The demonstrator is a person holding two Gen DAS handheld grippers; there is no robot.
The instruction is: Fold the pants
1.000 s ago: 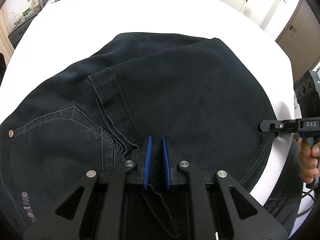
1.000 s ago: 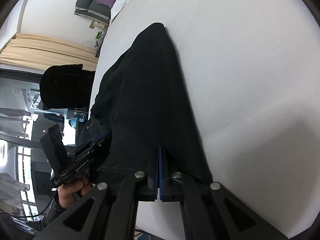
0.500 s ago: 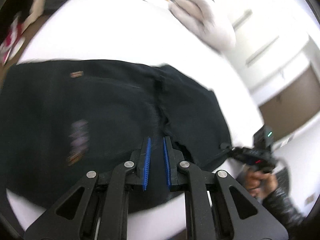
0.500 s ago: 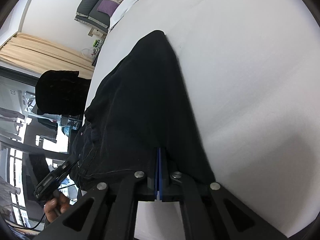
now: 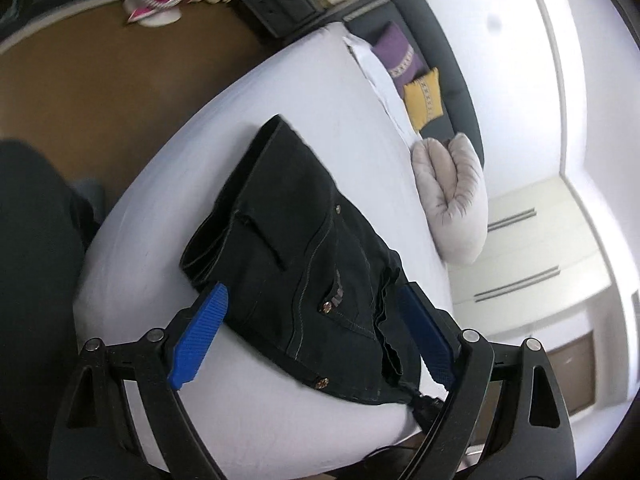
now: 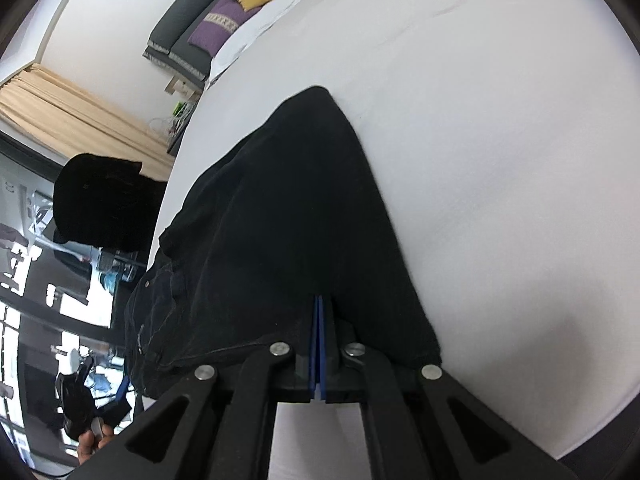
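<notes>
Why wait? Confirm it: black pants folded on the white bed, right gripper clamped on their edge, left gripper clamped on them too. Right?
One thing is wrong. In the left wrist view the left gripper is open, blue pads spread wide, gripping nothing. The rest holds: black pants lie folded on the white bed, and the right gripper is shut on their edge.

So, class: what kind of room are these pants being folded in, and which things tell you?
Probably a bedroom at home. The pants lie on a white-sheeted bed with a dark headboard, purple cushion and yellow cushion; wardrobe-like doors stand beyond.
</notes>
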